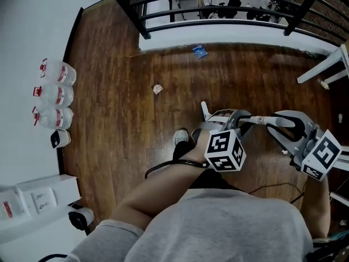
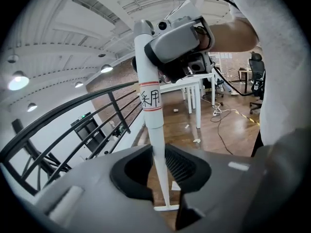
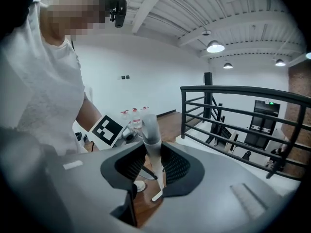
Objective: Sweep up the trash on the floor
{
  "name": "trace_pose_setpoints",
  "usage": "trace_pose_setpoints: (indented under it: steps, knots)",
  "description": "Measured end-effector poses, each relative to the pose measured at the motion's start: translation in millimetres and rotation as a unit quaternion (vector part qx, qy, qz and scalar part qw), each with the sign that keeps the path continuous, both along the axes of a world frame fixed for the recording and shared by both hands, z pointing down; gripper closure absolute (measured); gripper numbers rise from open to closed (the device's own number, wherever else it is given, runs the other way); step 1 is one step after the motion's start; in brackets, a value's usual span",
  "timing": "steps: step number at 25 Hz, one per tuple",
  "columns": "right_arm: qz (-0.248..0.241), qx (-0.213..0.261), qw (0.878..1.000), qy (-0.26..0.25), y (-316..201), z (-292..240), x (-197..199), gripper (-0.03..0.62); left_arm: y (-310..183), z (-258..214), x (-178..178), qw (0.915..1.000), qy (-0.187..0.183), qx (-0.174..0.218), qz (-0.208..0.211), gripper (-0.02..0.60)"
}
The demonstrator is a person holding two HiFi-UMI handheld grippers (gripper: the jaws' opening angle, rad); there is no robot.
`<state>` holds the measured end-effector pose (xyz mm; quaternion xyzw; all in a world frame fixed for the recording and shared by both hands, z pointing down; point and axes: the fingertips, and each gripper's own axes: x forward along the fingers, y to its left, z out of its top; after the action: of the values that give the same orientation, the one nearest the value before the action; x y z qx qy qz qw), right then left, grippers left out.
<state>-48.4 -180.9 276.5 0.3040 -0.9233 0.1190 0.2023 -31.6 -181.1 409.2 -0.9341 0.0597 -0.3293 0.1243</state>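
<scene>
Floor point(image 1: 120, 102): one broad run of dark boards, white wall point(image 1: 27, 26) on the left, open planks ahead of the shoe point(image 1: 181, 137).
Railing point(image 1: 218, 10): one black rail closes the far edge (a white table leg point(image 1: 322, 70) cuts in at right).
Broom handle point(image 2: 149, 106): one white pole, long axis near upright, foot down on the floor.
Left gripper point(image 2: 160, 154): and it's clamped on the pole, lower down.
Right gripper point(image 3: 153, 157): pinched tight near the top end.
Bottles point(image 1: 57, 94): three, lined along the wall.
Trash: two bits, a blue wrapper point(image 1: 200, 51) by the railing and a pale scrap point(image 1: 157, 89) mid-floor.
</scene>
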Motion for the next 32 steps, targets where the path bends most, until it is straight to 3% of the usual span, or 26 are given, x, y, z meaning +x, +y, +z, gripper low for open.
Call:
trace_pose_setpoints:
  steps: [13, 20, 26, 32]
  knots:
    - [-0.075, -0.013, 0.997, -0.024, -177, 13, -175, 0.484, -179, 13, -180, 0.9966, -0.029, -0.010, -0.076, 0.499]
    - [-0.094, -0.015, 0.995, -0.038, -258, 25, -264, 0.484, -262, 25, -275, 0.9935, -0.057, -0.009, -0.097, 0.499]
    - [-0.081, -0.021, 0.994, -0.063, -301, 53, -299, 0.482, -308, 49, -318, 0.9914, -0.090, -0.008, -0.095, 0.502]
    - [-0.068, -0.028, 0.995, -0.063, -307, 71, -312, 0.479, -318, 65, -335, 0.9916, -0.110, -0.006, -0.067, 0.505]
